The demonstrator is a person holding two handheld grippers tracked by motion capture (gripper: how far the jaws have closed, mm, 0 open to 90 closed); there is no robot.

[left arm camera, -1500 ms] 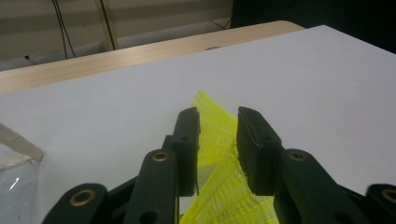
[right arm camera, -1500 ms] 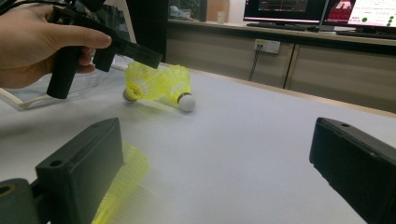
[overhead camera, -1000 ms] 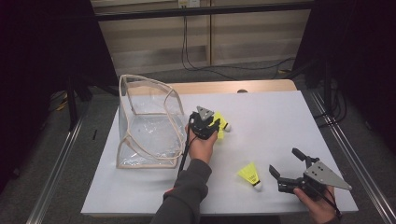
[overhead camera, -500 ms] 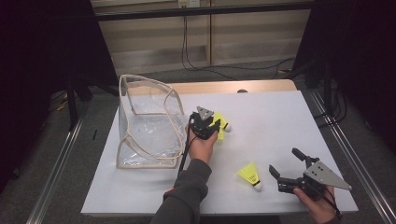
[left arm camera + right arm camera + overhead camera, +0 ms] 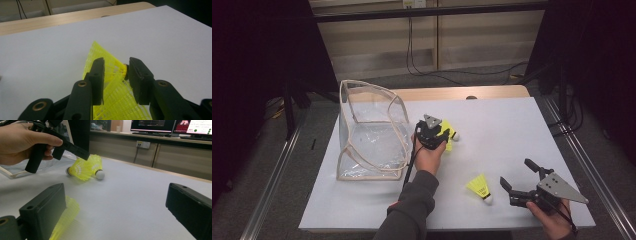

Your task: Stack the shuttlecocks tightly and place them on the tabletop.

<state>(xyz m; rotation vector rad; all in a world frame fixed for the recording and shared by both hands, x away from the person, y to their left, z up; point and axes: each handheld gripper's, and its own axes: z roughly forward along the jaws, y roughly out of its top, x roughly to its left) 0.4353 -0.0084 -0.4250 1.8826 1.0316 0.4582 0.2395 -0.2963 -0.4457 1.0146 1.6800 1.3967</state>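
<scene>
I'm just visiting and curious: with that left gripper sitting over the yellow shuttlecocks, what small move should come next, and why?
Probably close the left gripper a little more. Its jaws have just been opening and straddle a shuttlecock's yellow skirt without clearly pinching it. Lifting now would likely leave it on the white table.

Bag at table's left, two shuttlecocks just right of it, third shuttlecock nearer front-right.

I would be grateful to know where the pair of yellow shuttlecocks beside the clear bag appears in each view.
High view: pair of yellow shuttlecocks, centre, right of the clear bag.
Left gripper view: pair lower centre, between the two black jaws.
Right gripper view: pair upper left.
Shared landmark: the white tabletop.
</scene>
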